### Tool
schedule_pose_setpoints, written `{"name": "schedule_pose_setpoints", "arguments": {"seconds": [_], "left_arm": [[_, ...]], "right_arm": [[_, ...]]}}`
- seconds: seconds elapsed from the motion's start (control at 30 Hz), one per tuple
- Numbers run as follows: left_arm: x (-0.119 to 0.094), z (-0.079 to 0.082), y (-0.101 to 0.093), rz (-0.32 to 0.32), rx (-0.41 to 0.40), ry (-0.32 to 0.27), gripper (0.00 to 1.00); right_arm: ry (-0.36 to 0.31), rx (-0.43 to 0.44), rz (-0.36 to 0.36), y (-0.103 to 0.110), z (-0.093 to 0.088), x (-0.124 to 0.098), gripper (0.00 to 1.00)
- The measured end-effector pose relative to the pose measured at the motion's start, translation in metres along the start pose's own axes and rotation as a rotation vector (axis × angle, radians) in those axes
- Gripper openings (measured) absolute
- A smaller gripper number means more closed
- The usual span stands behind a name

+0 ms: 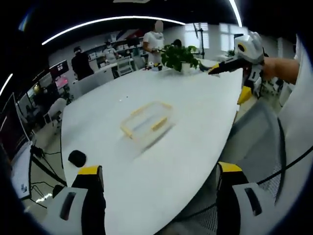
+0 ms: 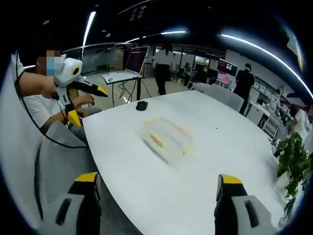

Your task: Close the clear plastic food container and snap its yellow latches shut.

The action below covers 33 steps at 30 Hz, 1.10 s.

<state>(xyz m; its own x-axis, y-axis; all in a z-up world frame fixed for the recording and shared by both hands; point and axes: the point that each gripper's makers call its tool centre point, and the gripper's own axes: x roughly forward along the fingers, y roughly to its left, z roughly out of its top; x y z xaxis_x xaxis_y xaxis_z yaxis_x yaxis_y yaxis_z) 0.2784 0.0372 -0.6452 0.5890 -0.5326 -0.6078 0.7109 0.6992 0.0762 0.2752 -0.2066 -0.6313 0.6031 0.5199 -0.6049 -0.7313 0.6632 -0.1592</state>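
My left claw: in the left gripper view my left gripper [image 1: 159,178] has its two yellow-tipped jaws spread wide, with nothing between them. It hangs above the near edge of the table and touches nothing.
My right claw: in the right gripper view my right gripper [image 2: 157,188] is also spread wide and holds nothing. It hangs over the table edge, apart from the box.
Each claw seen from the other: my right gripper appears at the upper right of the left gripper view, held in the air past the far edge of the table; my left gripper appears at the upper left of the right gripper view, held in my hand [image 2: 45,84] above the chair [image 2: 58,152].
Container: the clear plastic food container [image 1: 146,122] lies flat near the middle of the white table [image 1: 195,103], well apart from both claws. It is blurred, so I cannot tell if the lid is fully pressed down.
Latches: the yellow latches [image 1: 158,124] show as yellow strips along the sides of the container; I cannot tell if they are snapped.
Other things on table: a small black object [image 1: 77,157] near one end, a green plant [image 1: 180,56] at the other end.
Room: some people [image 2: 164,66] stand behind the table.
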Motion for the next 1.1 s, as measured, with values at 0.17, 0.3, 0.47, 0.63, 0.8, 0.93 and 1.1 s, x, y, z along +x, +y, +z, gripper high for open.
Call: {"name": "schedule_pose_setpoints", "arguments": {"seconds": [0.17, 0.3, 0.47, 0.63, 0.8, 0.93, 1.1], "left_arm": [[-0.007, -0.002, -0.003, 0.017, 0.006, -0.004, 0.94], [-0.01, -0.004, -0.002, 0.028, -0.005, -0.006, 0.94], [-0.013, -0.003, -0.002, 0.044, -0.018, -0.018, 0.94], [-0.013, -0.005, -0.005, 0.045, -0.013, -0.013, 0.93], [-0.013, -0.009, -0.004, 0.048, -0.021, -0.009, 0.94], [-0.014, -0.009, -0.005, 0.048, -0.024, -0.006, 0.93], [-0.014, -0.011, -0.006, 0.047, -0.03, -0.006, 0.93]], "right_arm": [[-0.011, 0.022, -0.003, 0.0, 0.0, -0.008, 0.99], [-0.013, 0.036, -0.007, -0.001, -0.001, -0.012, 0.99], [-0.021, 0.078, 0.009, 0.005, -0.002, -0.013, 0.99], [-0.024, 0.089, 0.012, 0.008, -0.004, -0.013, 0.99], [0.002, 0.085, 0.011, 0.007, -0.014, -0.013, 0.99], [0.007, 0.097, 0.009, 0.006, -0.017, -0.014, 0.99], [0.014, 0.105, 0.013, 0.007, -0.02, -0.013, 0.99]]}}
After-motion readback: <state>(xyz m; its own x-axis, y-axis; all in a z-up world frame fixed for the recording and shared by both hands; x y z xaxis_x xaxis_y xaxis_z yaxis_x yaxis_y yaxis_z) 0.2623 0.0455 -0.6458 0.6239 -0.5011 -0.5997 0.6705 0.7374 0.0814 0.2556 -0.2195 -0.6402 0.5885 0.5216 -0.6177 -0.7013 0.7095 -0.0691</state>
